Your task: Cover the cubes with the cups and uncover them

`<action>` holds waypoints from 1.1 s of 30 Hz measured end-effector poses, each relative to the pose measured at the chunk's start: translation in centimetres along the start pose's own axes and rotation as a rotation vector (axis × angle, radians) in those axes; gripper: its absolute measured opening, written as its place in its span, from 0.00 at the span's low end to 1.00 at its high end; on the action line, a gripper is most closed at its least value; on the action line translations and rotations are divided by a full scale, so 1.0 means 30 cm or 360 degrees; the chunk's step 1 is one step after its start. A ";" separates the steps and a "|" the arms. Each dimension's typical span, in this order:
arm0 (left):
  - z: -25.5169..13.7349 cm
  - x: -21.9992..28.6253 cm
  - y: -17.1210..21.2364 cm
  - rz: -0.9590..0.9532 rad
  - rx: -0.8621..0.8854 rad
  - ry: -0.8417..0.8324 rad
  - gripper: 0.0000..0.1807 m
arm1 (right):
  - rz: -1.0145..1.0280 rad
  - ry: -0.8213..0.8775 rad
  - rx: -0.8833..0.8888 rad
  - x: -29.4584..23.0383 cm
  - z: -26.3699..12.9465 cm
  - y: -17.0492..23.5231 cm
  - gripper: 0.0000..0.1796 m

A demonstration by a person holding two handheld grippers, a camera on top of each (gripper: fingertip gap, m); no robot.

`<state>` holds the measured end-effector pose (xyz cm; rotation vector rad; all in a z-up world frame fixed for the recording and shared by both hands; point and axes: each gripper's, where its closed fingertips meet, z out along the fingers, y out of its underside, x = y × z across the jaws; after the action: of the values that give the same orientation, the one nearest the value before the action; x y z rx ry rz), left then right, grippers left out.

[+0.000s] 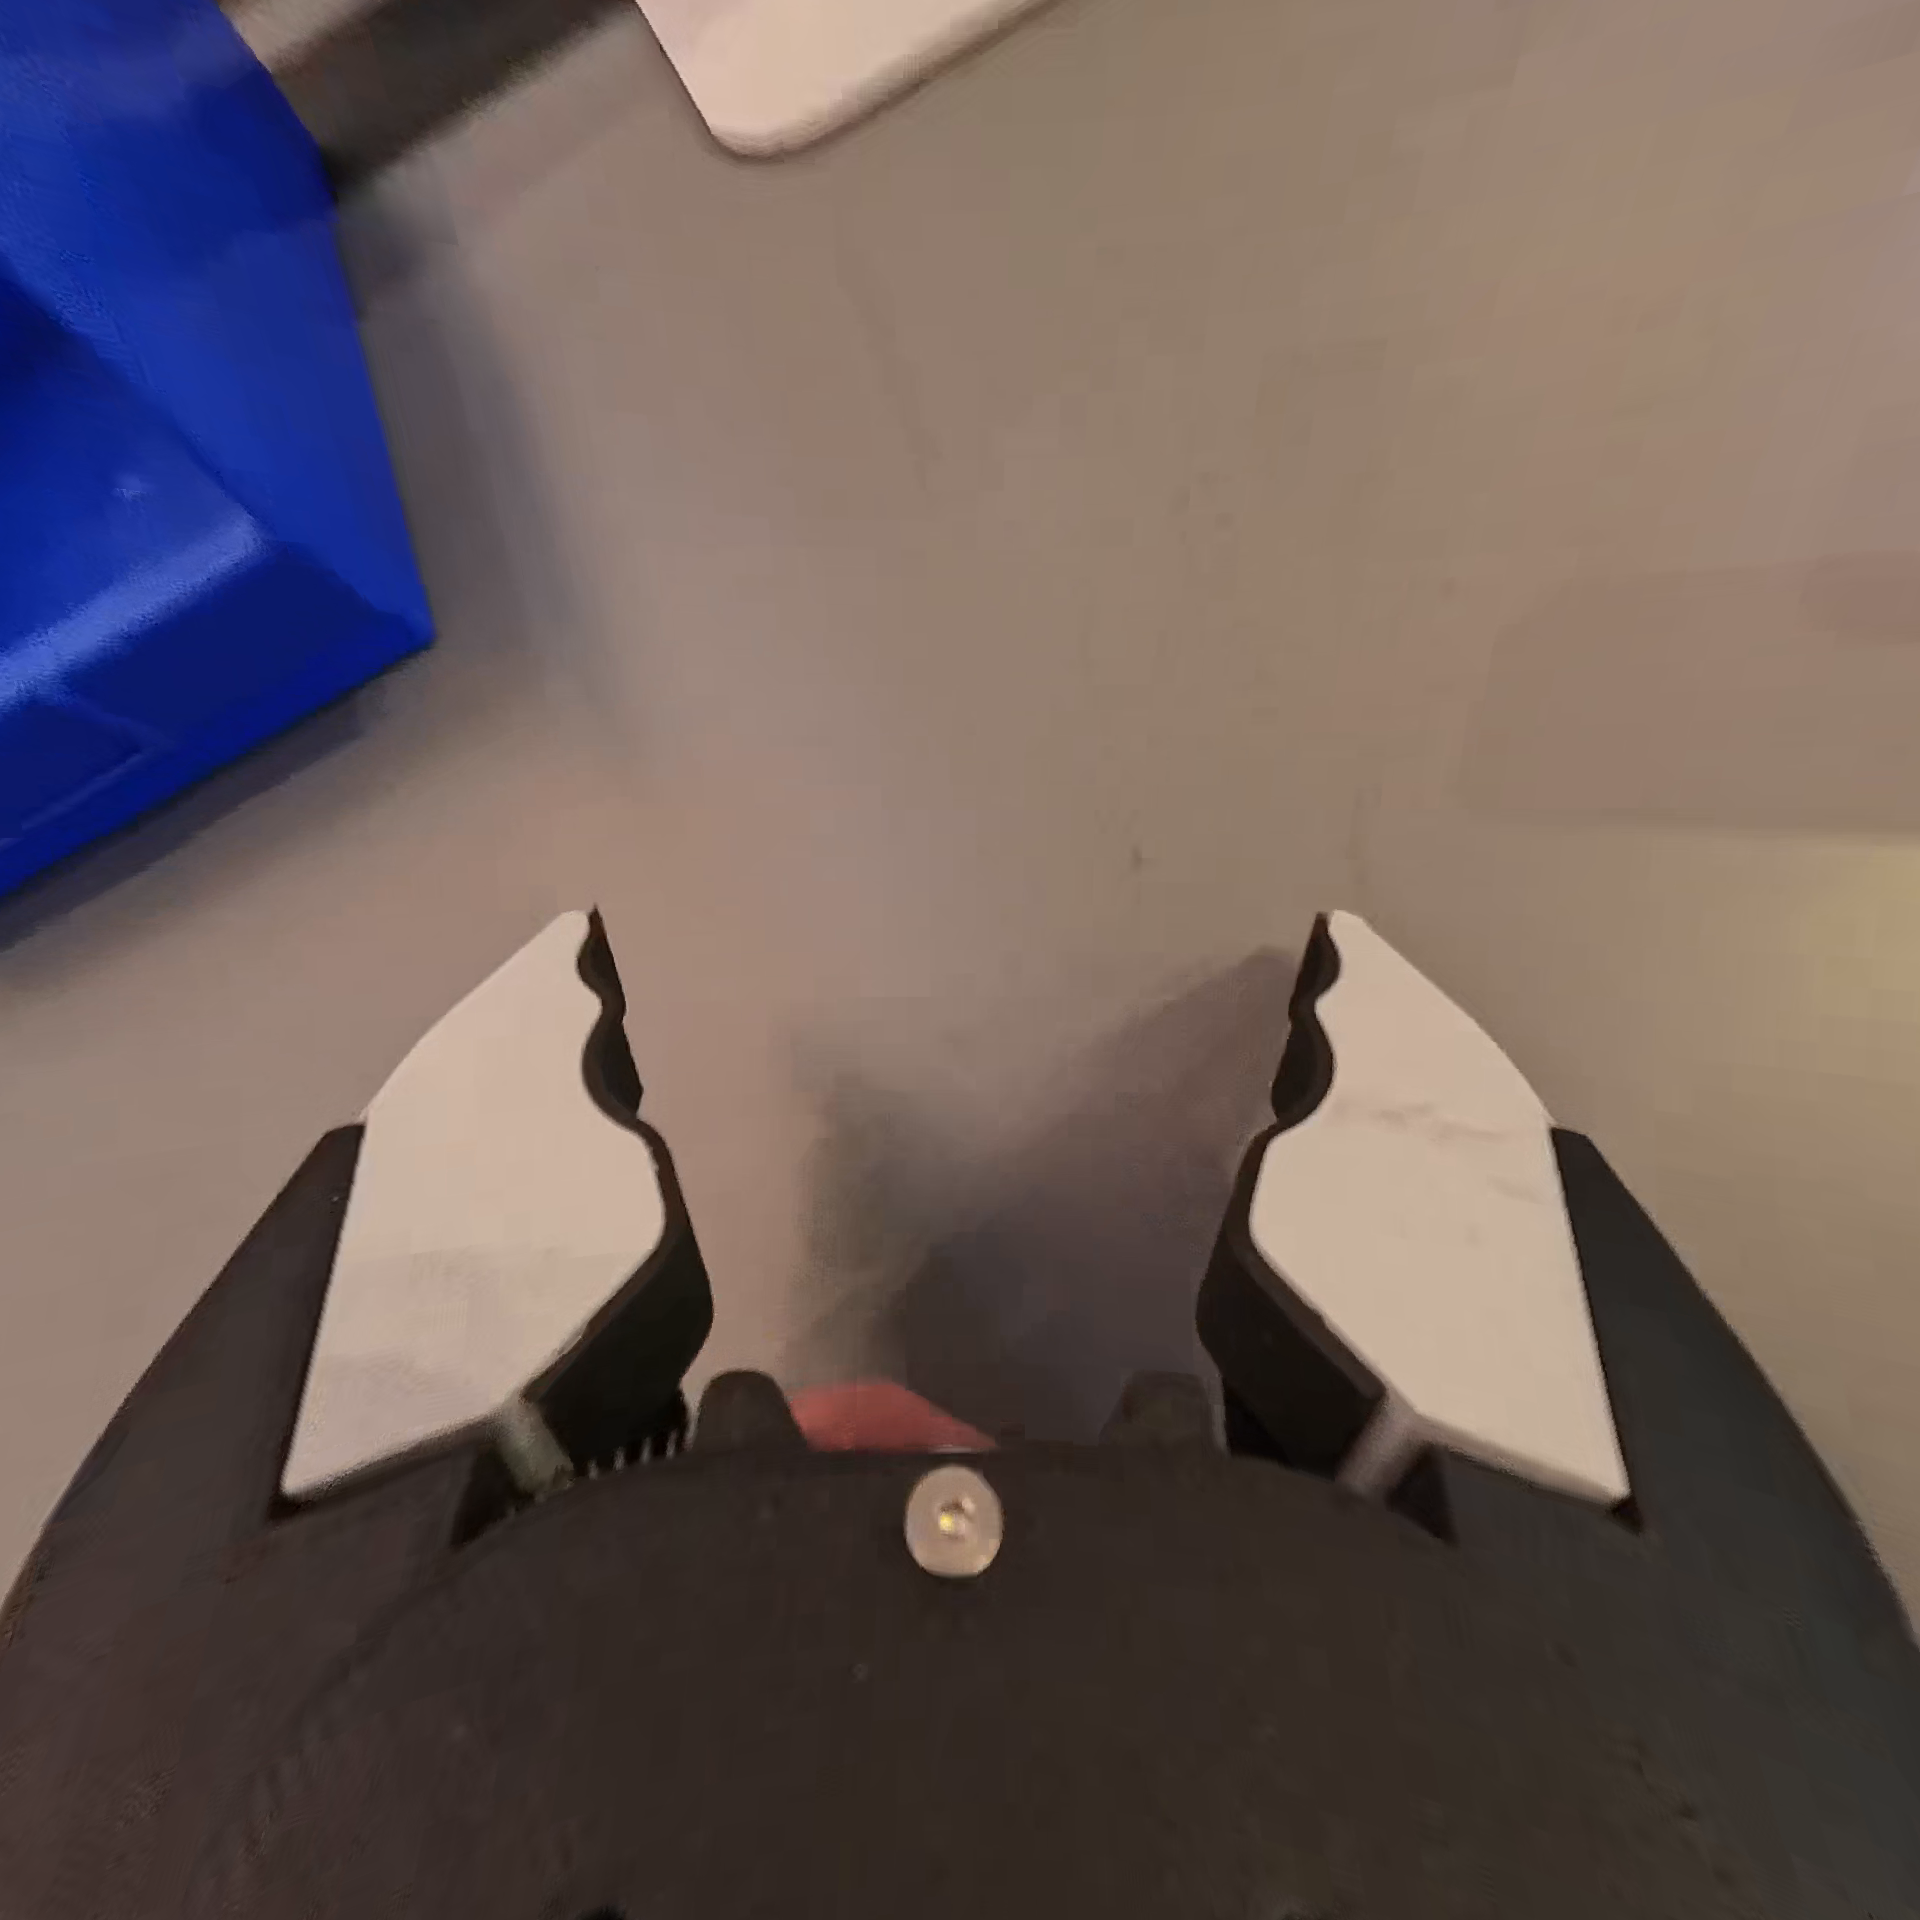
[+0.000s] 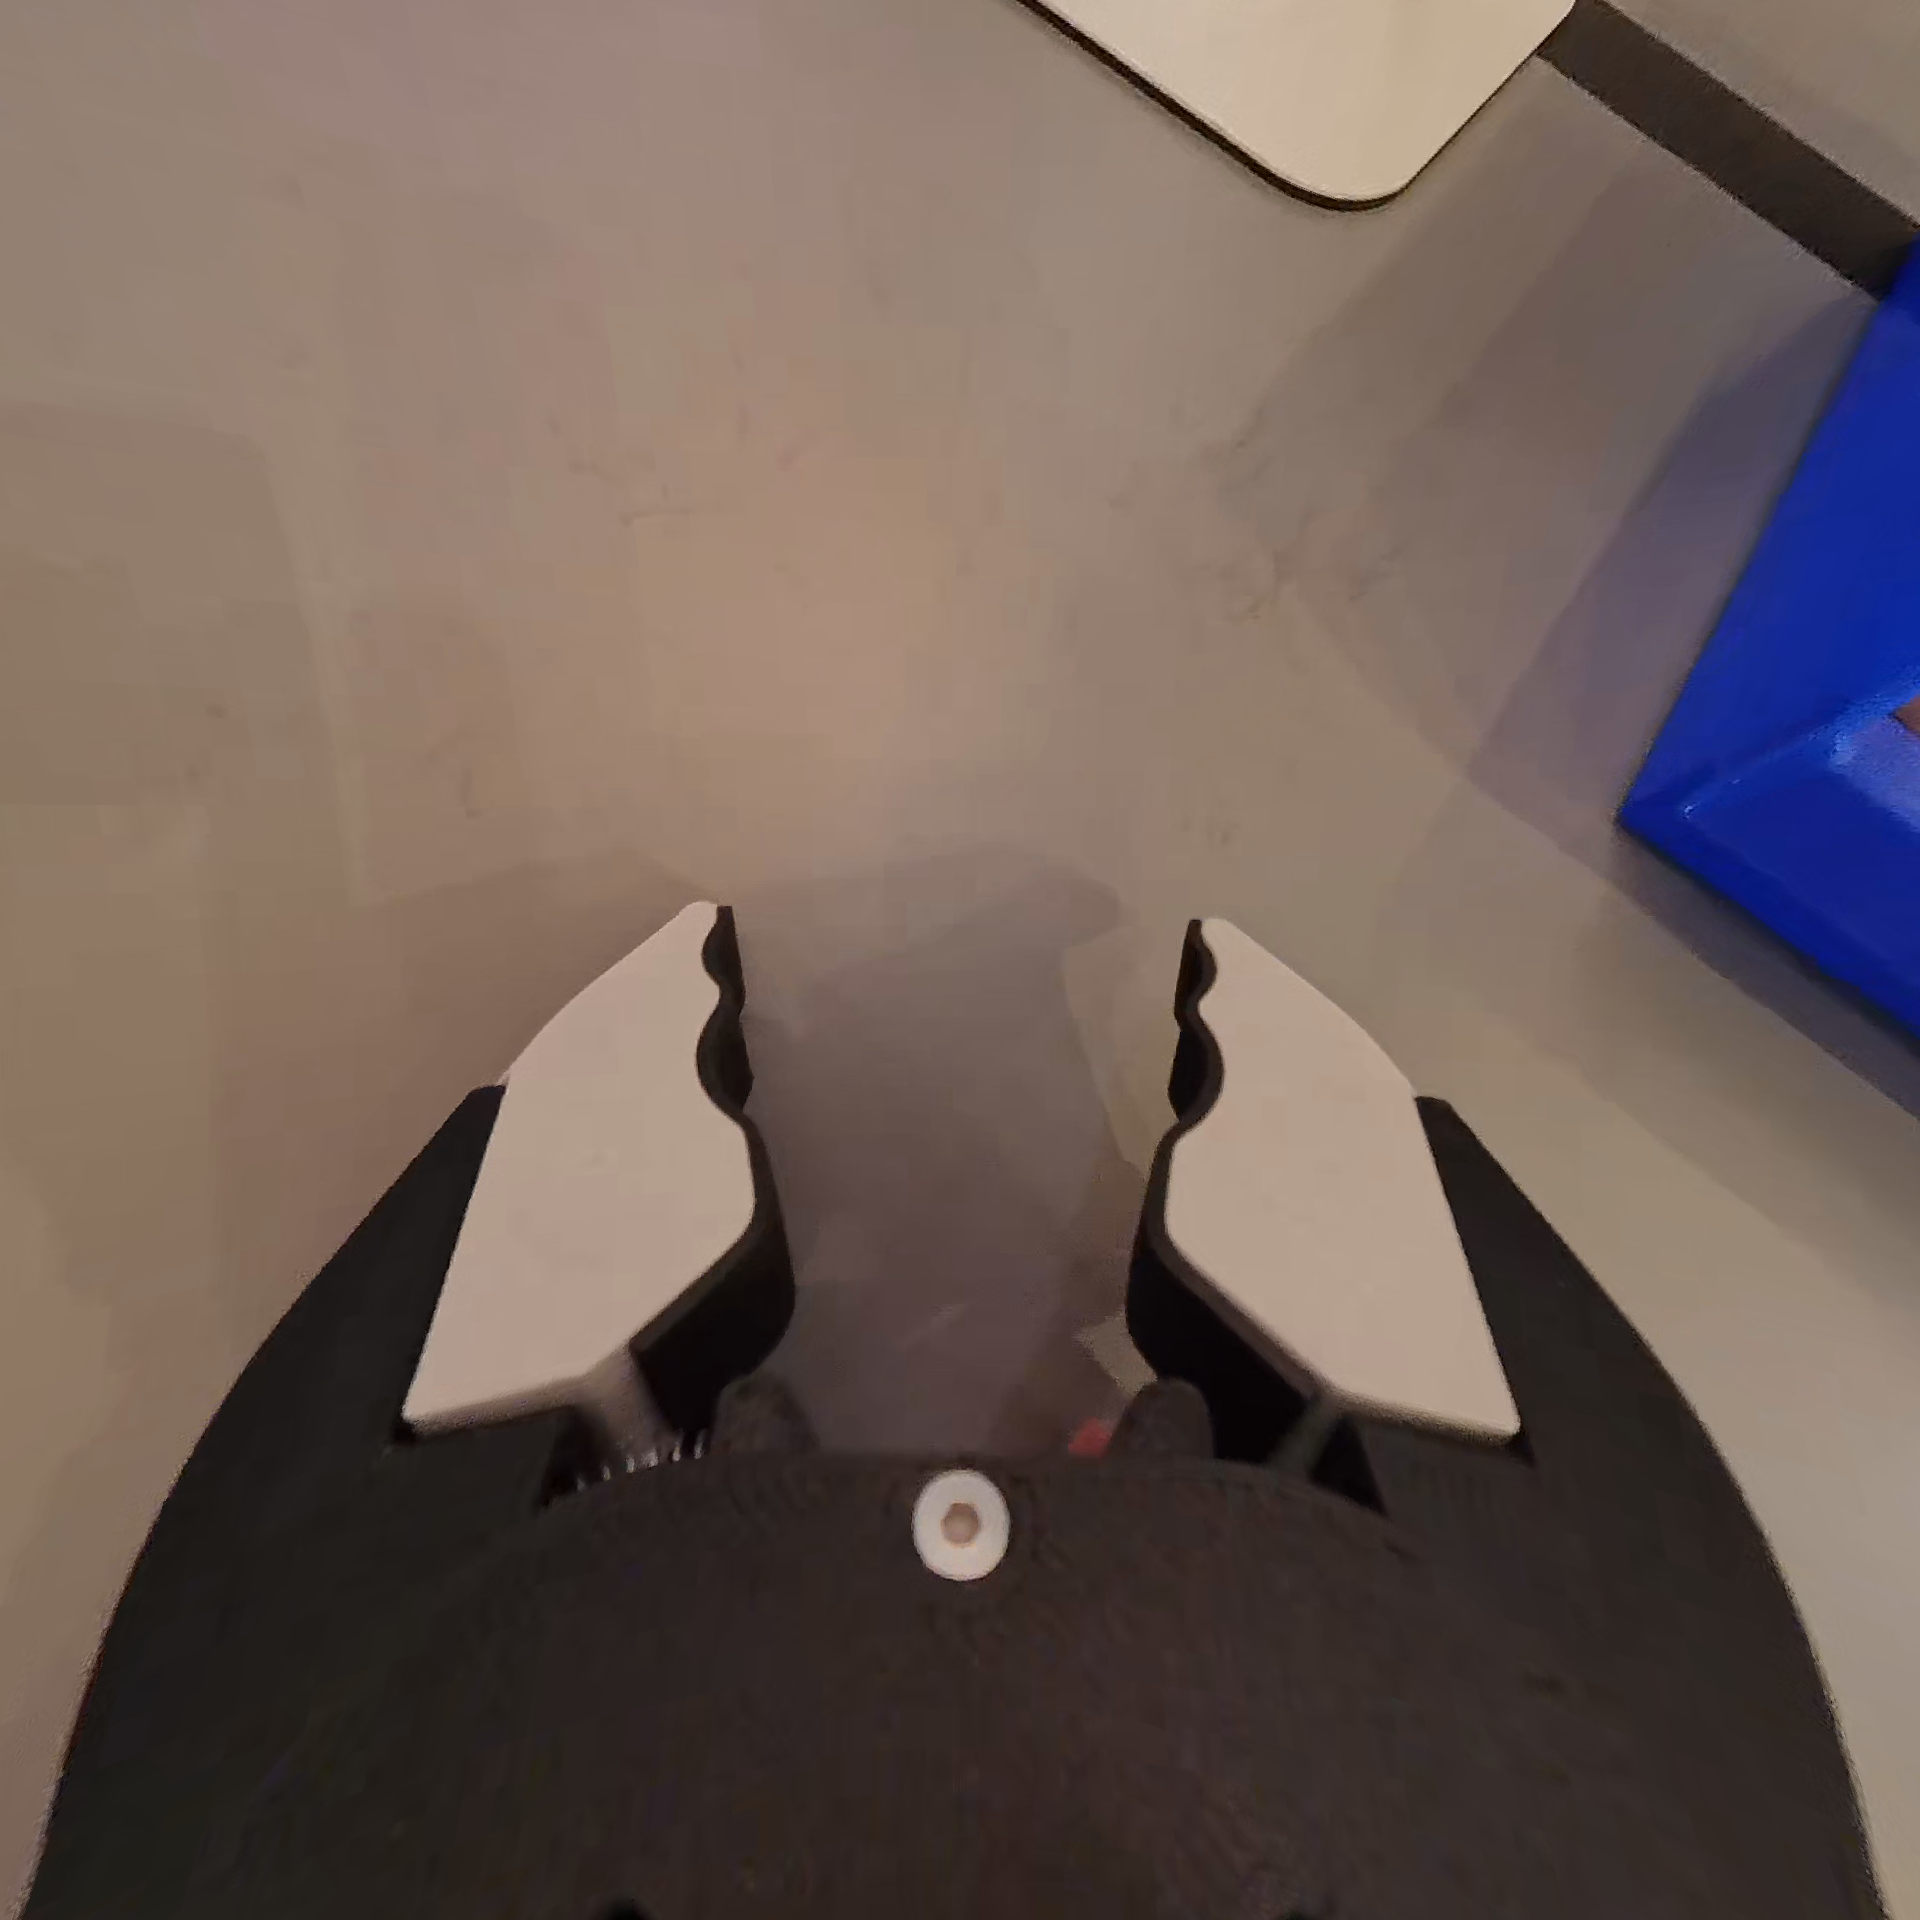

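My left gripper (image 1: 961,914) is open and empty over the bare grey table (image 1: 1039,520). A small red patch (image 1: 883,1421) shows low between its fingers, right at the gripper body; I cannot tell what it is. My right gripper (image 2: 956,914) is open and empty over the same grey table (image 2: 727,520). A tiny red speck (image 2: 1089,1439) shows at the base of its fingers. No whole cup or cube is in either view.
A blue bin (image 1: 156,468) stands at the left in the left wrist view, and one (image 2: 1808,707) at the right edge in the right wrist view. A white board corner (image 1: 821,73) lies at the table's far side, also in the right wrist view (image 2: 1330,83).
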<state>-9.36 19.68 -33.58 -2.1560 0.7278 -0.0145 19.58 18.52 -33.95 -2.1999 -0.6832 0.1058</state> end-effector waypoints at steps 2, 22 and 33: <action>0.011 0.009 0.022 -0.0030 -0.0079 0.0060 0.66 | 0.0014 0.0007 -0.0005 0.005 0.001 0.002 0.46; 0.008 -0.206 -0.041 -0.0355 0.0161 -0.0052 0.76 | 0.0585 0.0686 0.0771 0.619 -0.316 -0.014 0.45; -0.050 -0.733 0.035 -0.0839 0.0479 -0.0434 0.78 | 0.0784 0.0865 0.0798 0.971 -0.336 0.123 0.46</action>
<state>-28.52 29.19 -28.23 -1.9477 -0.0119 -0.0984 48.91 24.44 -25.65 -1.7444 0.1825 -0.0662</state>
